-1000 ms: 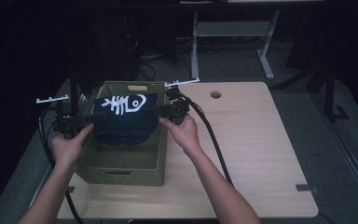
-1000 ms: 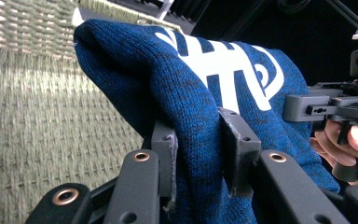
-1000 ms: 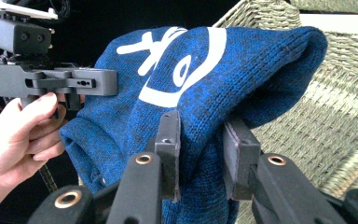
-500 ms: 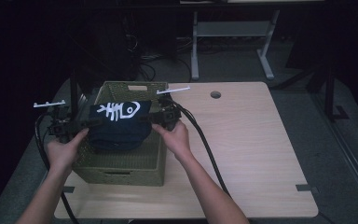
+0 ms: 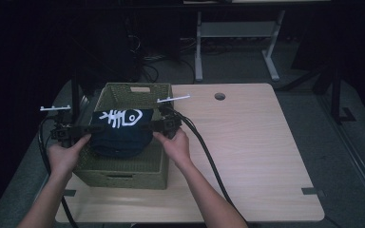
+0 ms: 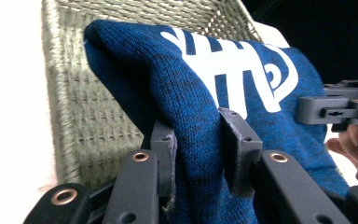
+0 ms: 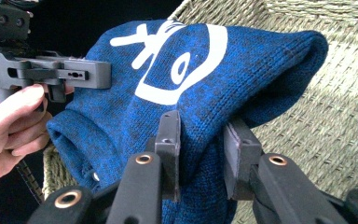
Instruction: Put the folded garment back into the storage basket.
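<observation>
Blue knitted sweater with white fish-skeleton print [image 5: 121, 130], clamped by both hand-held grippers, has sunk into the green woven basket [image 5: 138, 164], nearly stowed

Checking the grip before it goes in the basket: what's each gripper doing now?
Left gripper: closed on the blue sweater.
Right gripper: closed on the same sweater.

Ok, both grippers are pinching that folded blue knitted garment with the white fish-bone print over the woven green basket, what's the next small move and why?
Probably lower it a little further into the woven green basket, then open. The left gripper and right gripper each clamp a fold of the blue knitted garment, which hangs between them above the basket floor, not resting, so letting go now would drop it.
</observation>
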`<state>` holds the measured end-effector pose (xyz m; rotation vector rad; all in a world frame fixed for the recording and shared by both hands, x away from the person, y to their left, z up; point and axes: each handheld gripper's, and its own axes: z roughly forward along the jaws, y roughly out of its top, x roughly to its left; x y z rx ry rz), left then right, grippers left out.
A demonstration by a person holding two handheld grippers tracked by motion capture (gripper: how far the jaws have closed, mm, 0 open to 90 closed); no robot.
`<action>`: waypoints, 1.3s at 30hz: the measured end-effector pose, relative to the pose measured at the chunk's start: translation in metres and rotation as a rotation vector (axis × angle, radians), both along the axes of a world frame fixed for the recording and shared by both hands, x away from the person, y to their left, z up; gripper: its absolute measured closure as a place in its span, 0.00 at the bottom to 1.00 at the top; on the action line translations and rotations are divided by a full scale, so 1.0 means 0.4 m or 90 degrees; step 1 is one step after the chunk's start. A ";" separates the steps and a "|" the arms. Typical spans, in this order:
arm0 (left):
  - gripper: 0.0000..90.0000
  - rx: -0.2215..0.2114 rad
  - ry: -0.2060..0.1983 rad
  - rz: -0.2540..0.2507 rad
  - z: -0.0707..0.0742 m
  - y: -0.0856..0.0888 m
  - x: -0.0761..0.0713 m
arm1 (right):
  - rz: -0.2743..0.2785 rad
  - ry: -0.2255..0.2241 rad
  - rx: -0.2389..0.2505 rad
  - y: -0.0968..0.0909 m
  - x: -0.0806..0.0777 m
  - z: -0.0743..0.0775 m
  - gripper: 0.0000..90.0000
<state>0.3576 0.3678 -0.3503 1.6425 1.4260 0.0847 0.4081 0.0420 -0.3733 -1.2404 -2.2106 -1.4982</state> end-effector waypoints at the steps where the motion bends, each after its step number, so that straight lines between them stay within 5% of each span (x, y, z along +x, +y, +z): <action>1: 0.76 -0.004 0.002 0.001 -0.002 0.003 0.000 | 0.003 -0.001 -0.002 -0.001 0.000 0.000 0.78; 21: 0.72 0.044 0.011 0.005 -0.012 -0.020 0.014 | -0.013 -0.018 -0.039 -0.014 -0.008 -0.015 0.75; 24: 0.64 0.059 0.019 0.009 -0.013 -0.024 0.017 | -0.014 -0.017 -0.043 -0.014 -0.009 -0.014 0.70; 25: 0.59 0.089 0.022 0.032 -0.012 -0.028 0.019 | -0.016 -0.008 -0.045 -0.015 -0.007 -0.015 0.59; 27: 0.52 0.099 0.016 0.049 -0.008 -0.027 0.019 | -0.029 -0.020 -0.058 -0.021 -0.010 -0.009 0.57; 31: 0.53 0.083 0.006 0.046 -0.001 -0.027 0.020 | -0.048 -0.040 -0.058 -0.035 -0.012 0.008 0.54; 39: 0.55 0.071 -0.018 0.044 0.015 -0.038 0.008 | -0.027 -0.031 -0.042 -0.058 -0.004 0.017 0.50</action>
